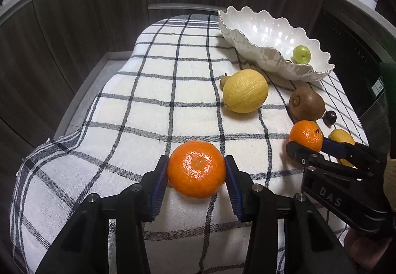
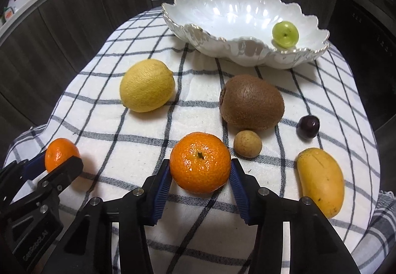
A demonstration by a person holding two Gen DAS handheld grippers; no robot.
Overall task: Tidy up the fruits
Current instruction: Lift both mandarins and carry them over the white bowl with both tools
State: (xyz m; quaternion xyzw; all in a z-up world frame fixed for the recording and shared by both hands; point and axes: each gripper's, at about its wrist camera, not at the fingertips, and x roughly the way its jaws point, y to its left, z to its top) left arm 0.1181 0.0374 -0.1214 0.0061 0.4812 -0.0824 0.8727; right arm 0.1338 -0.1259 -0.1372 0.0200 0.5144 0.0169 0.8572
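Both grippers clamp tangerines on the checked cloth [image 2: 104,110]: left gripper [image 1: 196,170] holds the left tangerine [image 1: 196,169], right gripper [image 2: 200,170] the right tangerine [image 2: 200,162]. Scalloped bowl [image 2: 198,26] at the far right contains one green fruit [image 2: 285,34]. Lemon [image 2: 147,85], kiwi [image 2: 251,102] and mango [image 2: 321,181] lie loose. Mango is partly hidden behind the right gripper in the left view.
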